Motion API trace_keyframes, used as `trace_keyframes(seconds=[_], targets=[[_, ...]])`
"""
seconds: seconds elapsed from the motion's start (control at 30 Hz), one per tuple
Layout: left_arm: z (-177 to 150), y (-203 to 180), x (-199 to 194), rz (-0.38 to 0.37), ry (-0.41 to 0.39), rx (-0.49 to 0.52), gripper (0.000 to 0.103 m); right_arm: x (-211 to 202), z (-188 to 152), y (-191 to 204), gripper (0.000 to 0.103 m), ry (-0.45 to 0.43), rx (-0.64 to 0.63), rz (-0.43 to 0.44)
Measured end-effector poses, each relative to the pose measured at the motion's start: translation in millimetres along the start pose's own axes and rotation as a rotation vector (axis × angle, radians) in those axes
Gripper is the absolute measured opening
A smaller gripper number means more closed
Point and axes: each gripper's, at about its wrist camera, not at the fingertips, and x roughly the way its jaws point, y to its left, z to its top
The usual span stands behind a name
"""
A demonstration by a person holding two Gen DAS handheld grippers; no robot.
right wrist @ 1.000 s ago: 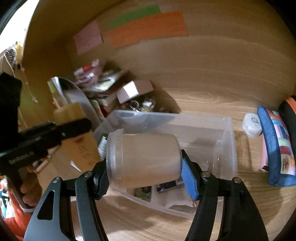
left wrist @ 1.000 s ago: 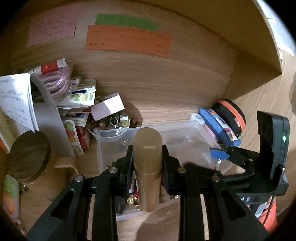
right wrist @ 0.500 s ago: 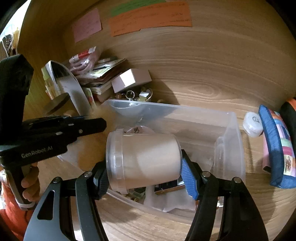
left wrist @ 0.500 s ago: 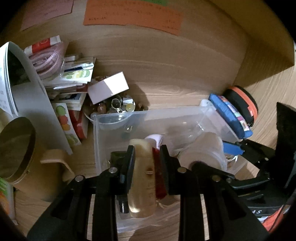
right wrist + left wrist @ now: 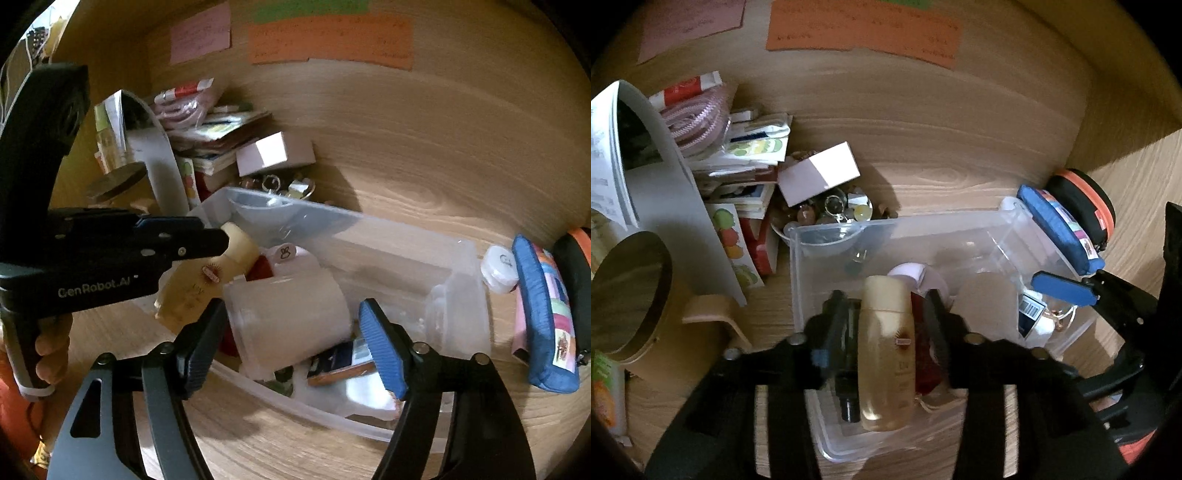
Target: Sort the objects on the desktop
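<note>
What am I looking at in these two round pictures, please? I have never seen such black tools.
There is no robot: a person holds a hand tool with two jaws in each hand. Each tool carries a wide-angle camera looking along its jaws, hence the round pictures. One view is from the left gripper, the other from the right gripper. Both reach into a clear plastic bin on a wooden desk. A yellowish bottle lies between the left jaws, a frosted jar between the right; both jaws stand open, so neither seems gripped. Nearby are a blue pouch, a round mirror and a small white box.
</note>
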Motion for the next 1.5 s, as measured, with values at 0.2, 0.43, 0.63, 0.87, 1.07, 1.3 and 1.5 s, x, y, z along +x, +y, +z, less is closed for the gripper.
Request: trace_keyframes(seconds=[0.2,0.43,0.63,0.87,1.07,1.3,1.5], targets=[[1,0,-7,0.018,-0.035,0.005,0.067,-6,3,-11,0.081,-0.024,0.052,-0.011],[3,6,-8,0.061,-0.035,-0.019,0.092,-5,6,-27,0.086,-0.004,0.128,0.003],[5,8,-21,0.086,-0.036,-0.035,0.093,-16,10,-38,0.087,-0.028,0.184,0.022],[2,0,-55,0.137,-0.1,-0.023,0.096,-38,15,-34,0.087,-0.036,0.187,0.017],[-7,-19,-85,0.179,-0.151,0.017,0.098,-72,11,-17,0.087,-0.082,0.172,-0.003],[-22,-30,-115,0.164,-0.176,-0.005,0.099,-113,-2,2,0.088,-0.153,0.149,-0.065],[-38,-38,-130,0.181,-0.2,-0.013,0.099,-143,-23,14,0.102,-0.226,0.173,-0.129]])
